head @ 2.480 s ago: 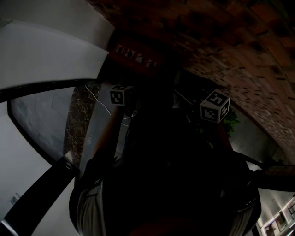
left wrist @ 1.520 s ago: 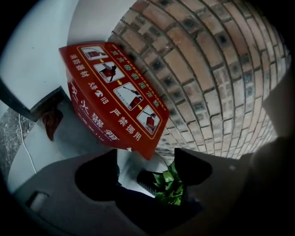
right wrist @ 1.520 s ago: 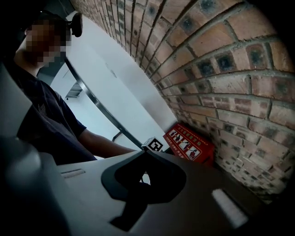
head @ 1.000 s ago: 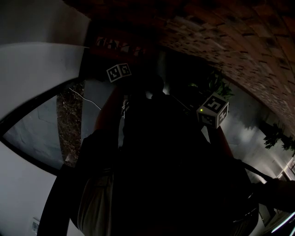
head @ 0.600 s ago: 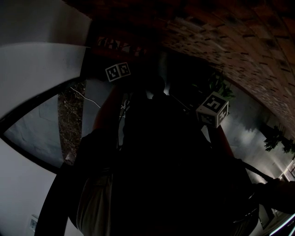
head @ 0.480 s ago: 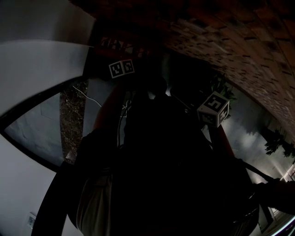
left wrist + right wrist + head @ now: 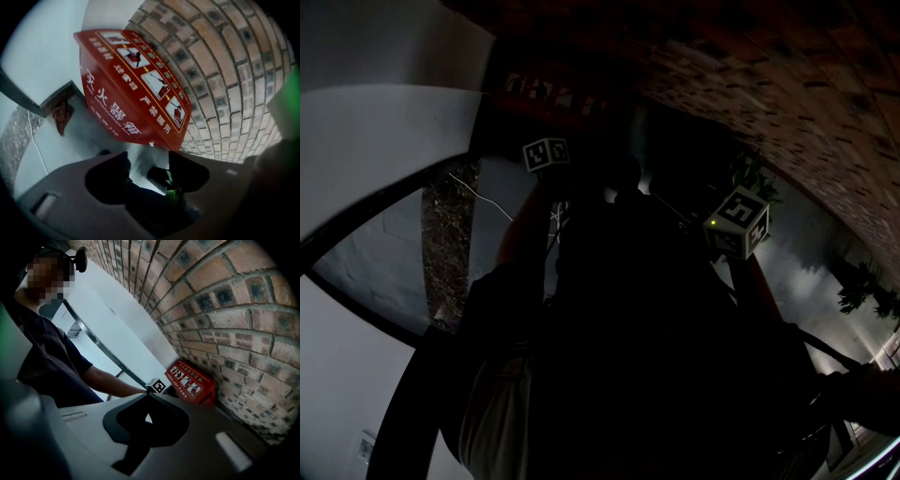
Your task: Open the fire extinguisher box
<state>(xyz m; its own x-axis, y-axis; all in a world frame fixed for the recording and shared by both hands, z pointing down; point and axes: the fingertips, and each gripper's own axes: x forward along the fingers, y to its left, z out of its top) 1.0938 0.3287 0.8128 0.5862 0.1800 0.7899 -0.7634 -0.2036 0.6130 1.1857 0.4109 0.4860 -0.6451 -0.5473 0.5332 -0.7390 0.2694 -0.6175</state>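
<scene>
The red fire extinguisher box (image 7: 136, 89), printed with white characters and picture panels, stands against the brick wall (image 7: 225, 70). In the left gripper view its lower edge carries a small white tab (image 7: 151, 143). My left gripper (image 7: 147, 164) hangs just below that edge. Its jaws have just been opening and stand apart with nothing between them. The dark head view shows the box (image 7: 548, 94) above the left gripper's marker cube (image 7: 546, 153). My right gripper (image 7: 147, 397) is held back from the box (image 7: 192, 380), its dark fingers together on nothing; its cube (image 7: 737, 222) shows at the right.
A white cable (image 7: 35, 145) runs over the speckled stone strip left of the box. A white wall and dark-framed glass panels (image 7: 375, 234) lie to the left. Potted plants (image 7: 750, 173) stand along the brick wall to the right. The person's body fills the lower head view.
The left gripper's cube rose a little toward the red box, then dropped back slightly. The right gripper's cube has stayed where it was.
</scene>
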